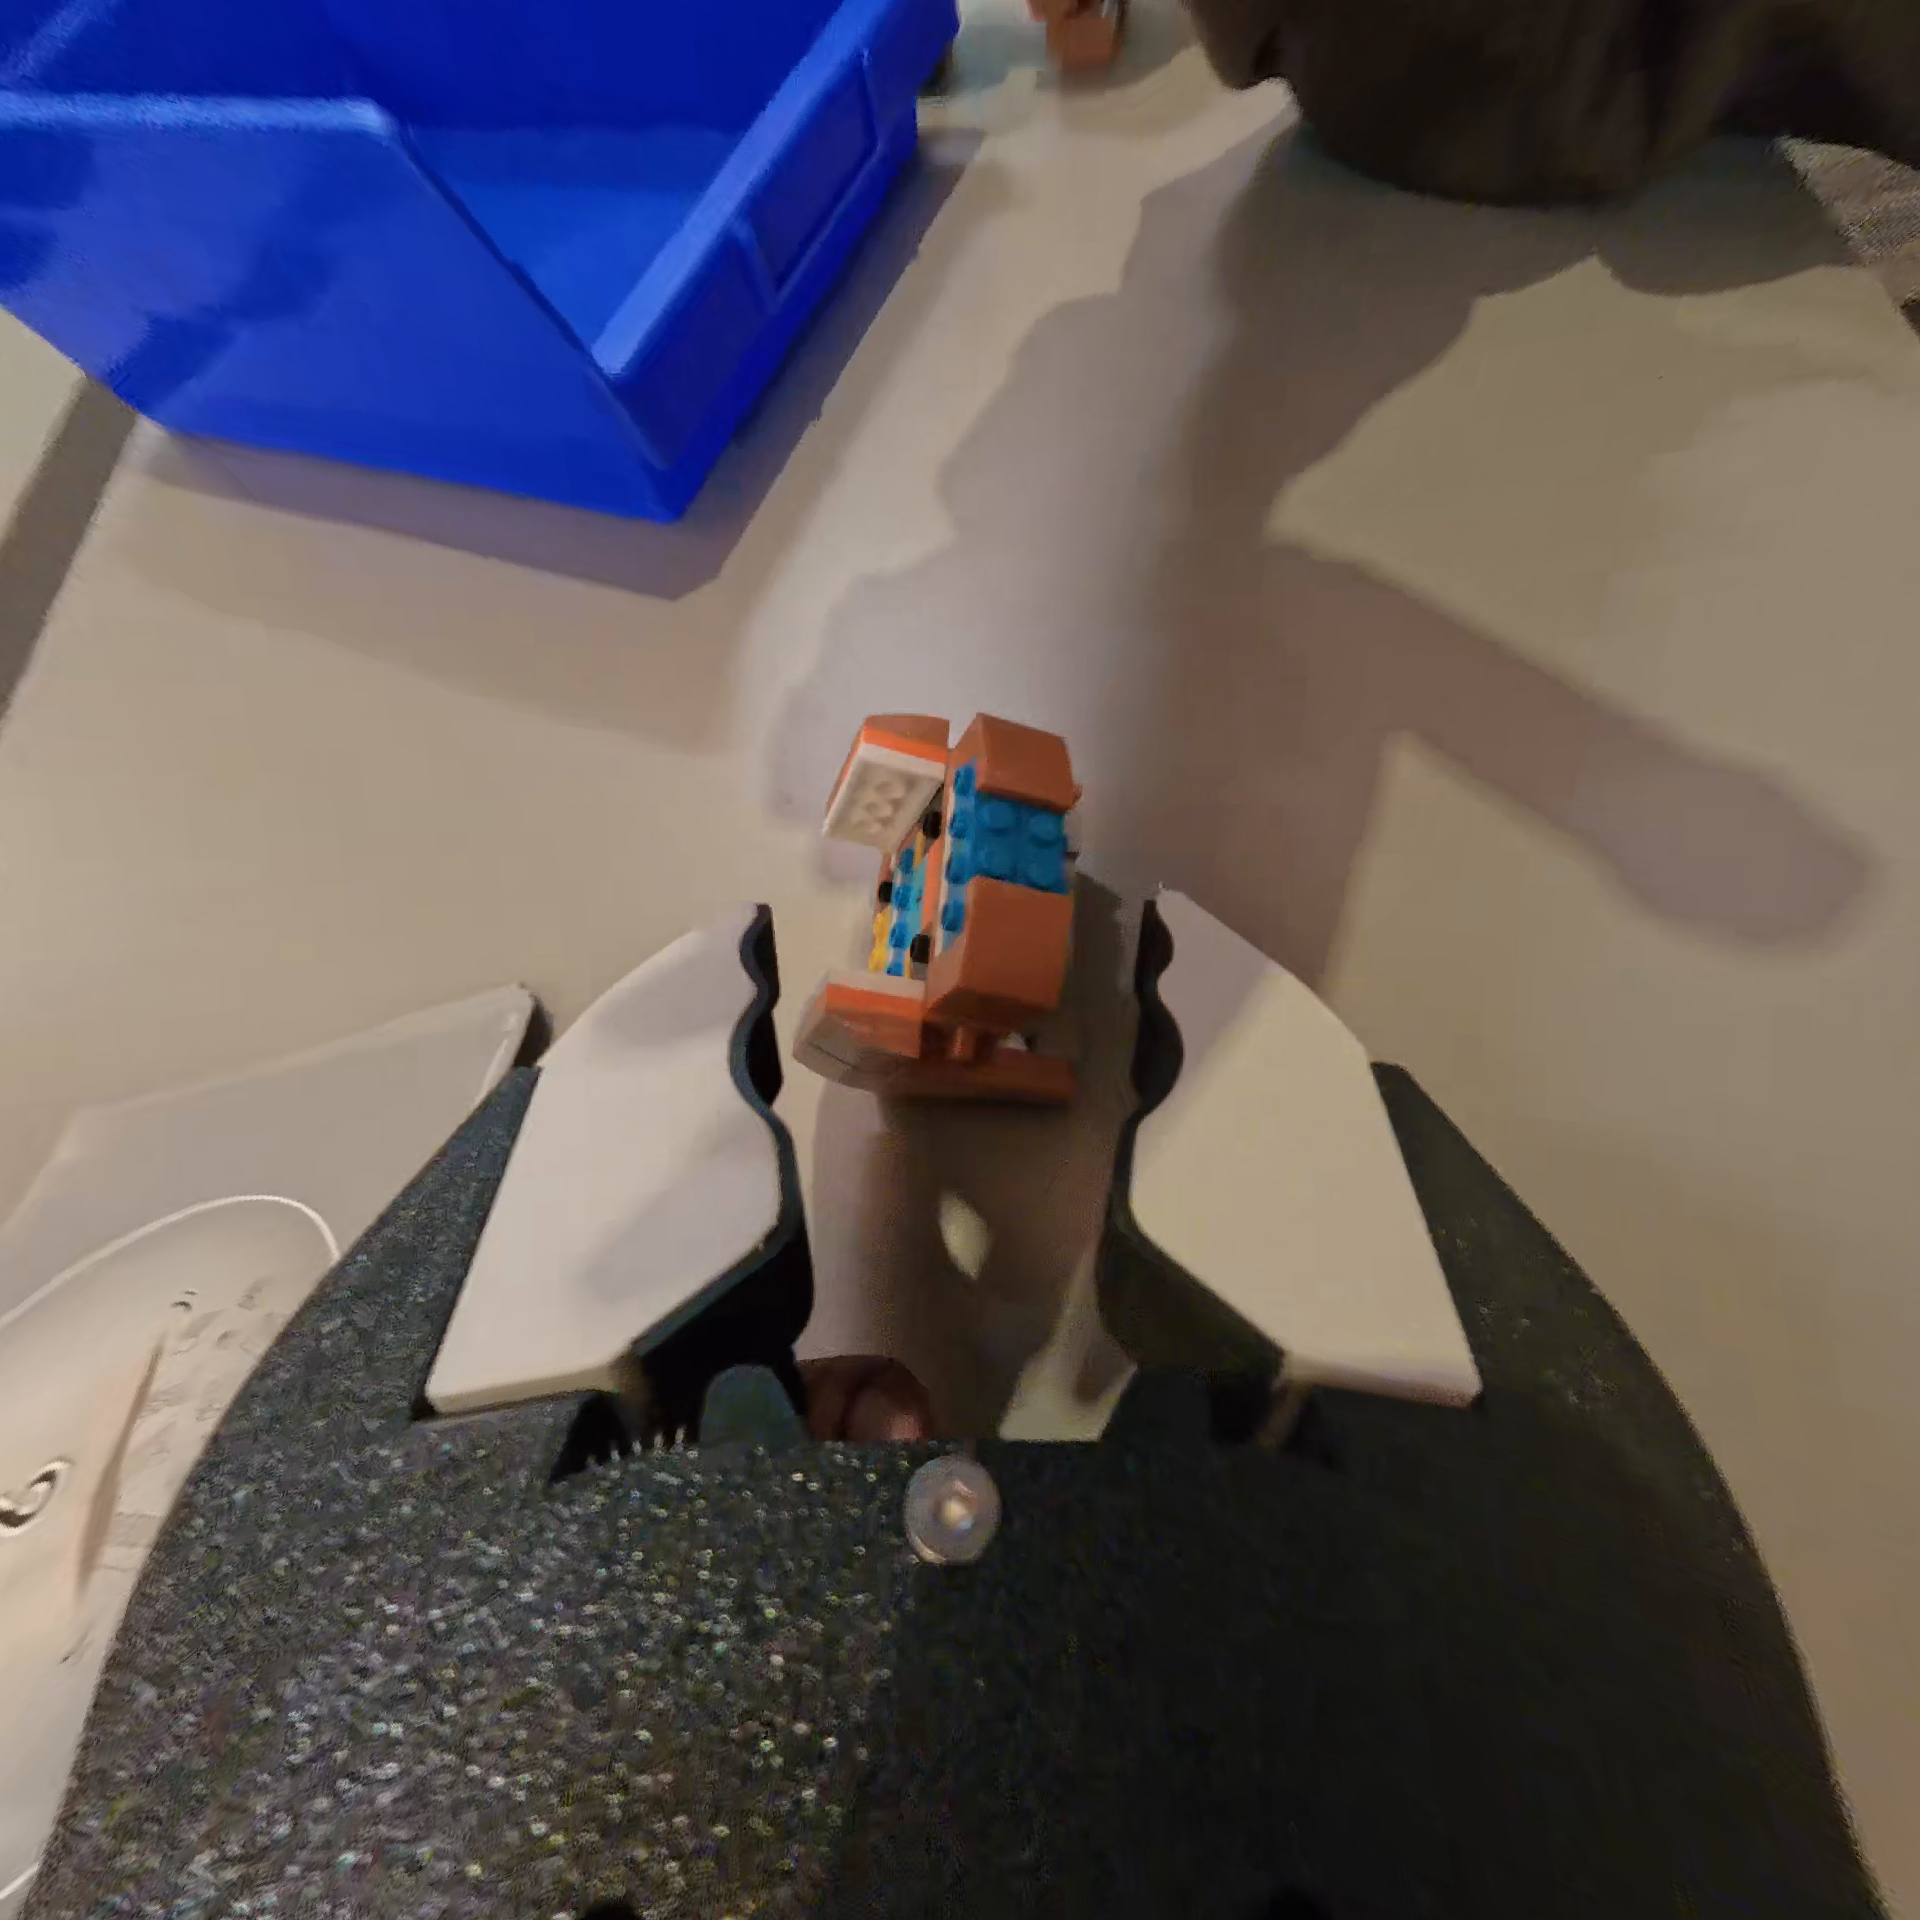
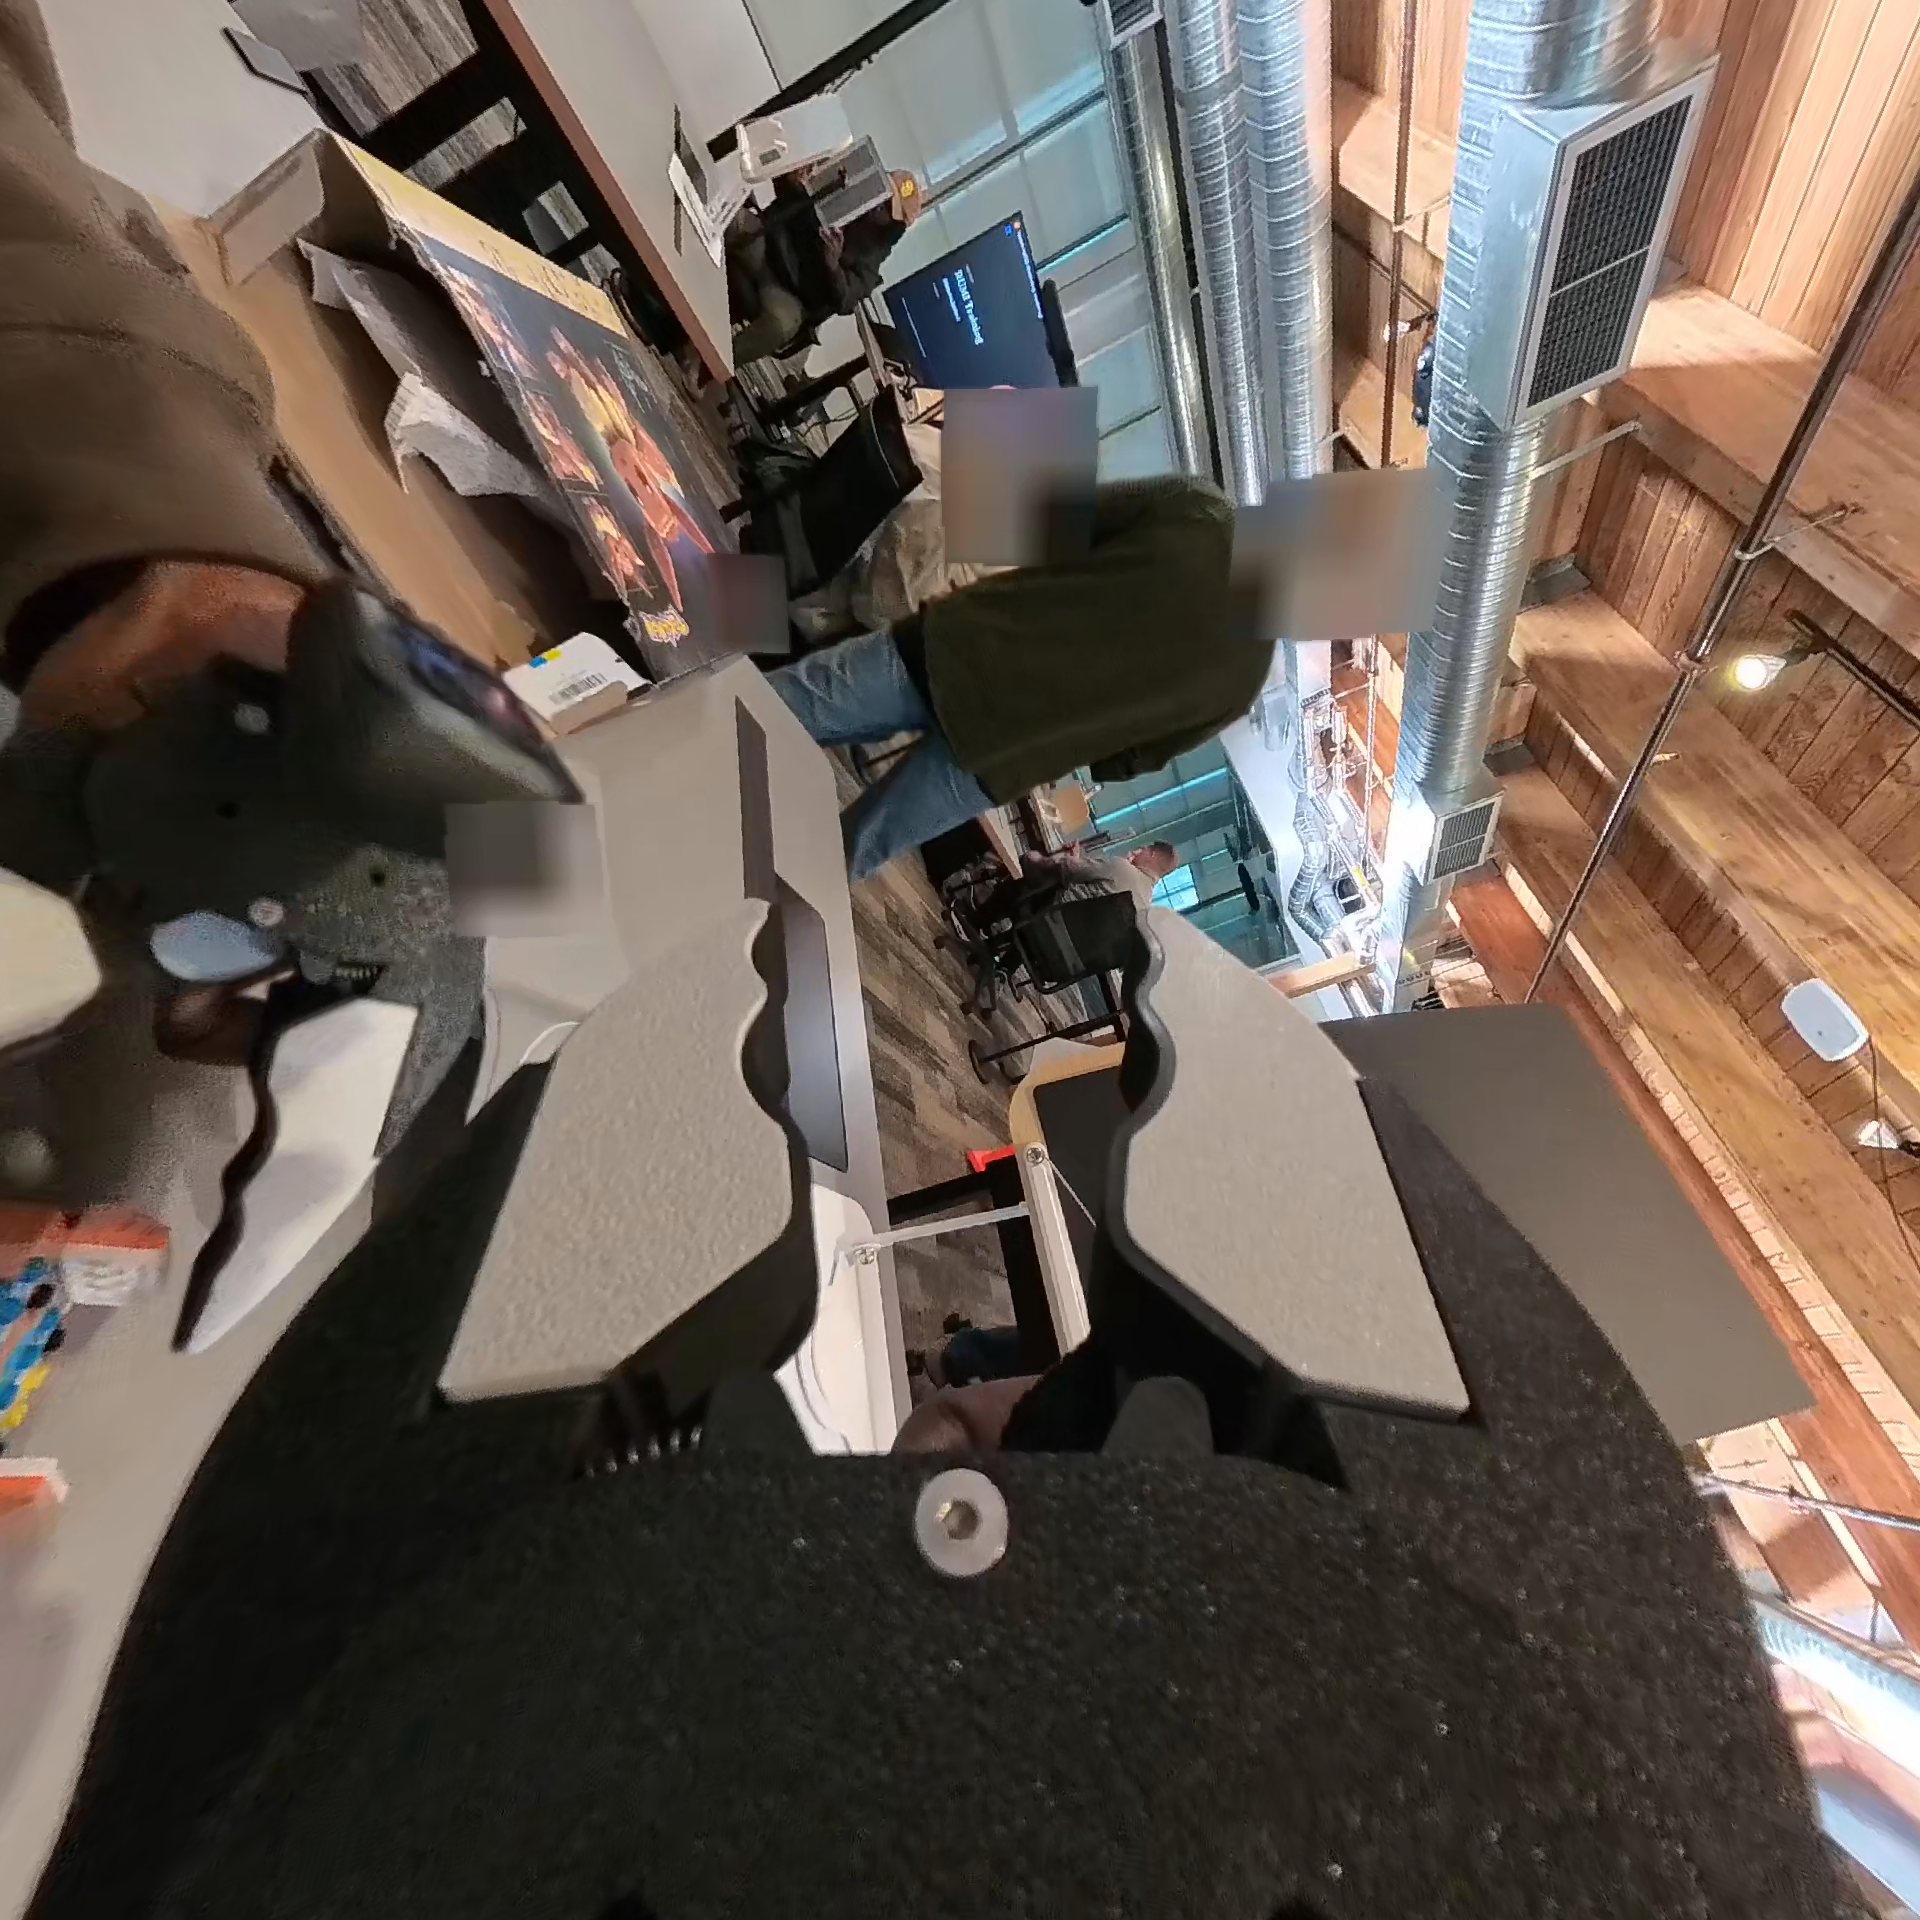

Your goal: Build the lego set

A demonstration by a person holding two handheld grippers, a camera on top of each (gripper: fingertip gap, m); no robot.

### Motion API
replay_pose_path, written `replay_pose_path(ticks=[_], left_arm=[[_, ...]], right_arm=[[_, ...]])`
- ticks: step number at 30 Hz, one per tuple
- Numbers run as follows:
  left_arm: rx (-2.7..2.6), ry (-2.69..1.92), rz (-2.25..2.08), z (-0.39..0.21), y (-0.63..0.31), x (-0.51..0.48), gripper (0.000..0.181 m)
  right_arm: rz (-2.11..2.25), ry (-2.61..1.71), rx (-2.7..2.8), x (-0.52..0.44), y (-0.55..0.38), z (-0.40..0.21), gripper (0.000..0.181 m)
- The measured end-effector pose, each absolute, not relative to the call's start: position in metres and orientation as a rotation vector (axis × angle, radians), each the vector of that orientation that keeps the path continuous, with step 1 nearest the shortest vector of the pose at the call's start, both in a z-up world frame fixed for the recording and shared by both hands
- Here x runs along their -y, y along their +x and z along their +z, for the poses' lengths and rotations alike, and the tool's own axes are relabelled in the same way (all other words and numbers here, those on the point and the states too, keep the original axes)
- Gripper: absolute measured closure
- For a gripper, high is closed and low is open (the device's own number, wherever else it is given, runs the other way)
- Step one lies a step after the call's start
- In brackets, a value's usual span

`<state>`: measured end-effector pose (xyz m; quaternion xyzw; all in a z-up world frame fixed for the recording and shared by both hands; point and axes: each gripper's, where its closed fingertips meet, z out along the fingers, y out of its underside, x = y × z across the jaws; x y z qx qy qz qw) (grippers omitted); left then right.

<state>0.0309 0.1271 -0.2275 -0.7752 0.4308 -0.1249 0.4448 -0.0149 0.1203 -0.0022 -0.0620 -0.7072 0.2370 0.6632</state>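
Observation:
A small lego build (image 1: 951, 904) of brown, orange, blue, yellow and white bricks stands on the pale table between and just beyond my left fingertips. My left gripper (image 1: 956, 935) is open and does not touch it. My right gripper (image 2: 951, 966) is open and empty, tilted up and sideways toward the room. In the right wrist view the left gripper (image 2: 260, 1143) shows at the left edge, with the blurred lego build (image 2: 62, 1299) beside it.
A blue plastic bin (image 1: 468, 239) sits at the back left of the table. A white plastic bag (image 1: 135, 1382) lies at the left. Brown lego pieces (image 1: 1081, 31) lie at the far edge. A sleeve (image 1: 1558, 94) is at the top right. A printed cardboard box (image 2: 582, 416) stands behind.

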Motion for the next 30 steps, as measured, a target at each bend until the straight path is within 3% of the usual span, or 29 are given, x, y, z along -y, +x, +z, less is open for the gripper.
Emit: replay_pose_path(ticks=[7,12,21,30], left_arm=[[-0.976,-1.618,-0.207,-0.185,0.016,-0.122,0.115],[-0.730,-1.510,-0.034,-0.164,-0.028,-0.129,0.129],[-0.671,-1.538,0.111,-0.166,-0.054,-0.115,0.136],[-0.752,-1.581,0.188,-0.183,-0.053,-0.111,0.137]], right_arm=[[0.439,-0.211,1.612,-0.136,-0.029,-0.015,0.122],[0.311,-0.348,1.627,-0.163,-0.045,-0.040,0.131],[0.362,-0.659,1.586,-0.179,-0.030,-0.114,0.144],[0.499,-0.828,1.453,-0.188,0.029,-0.137,0.144]])
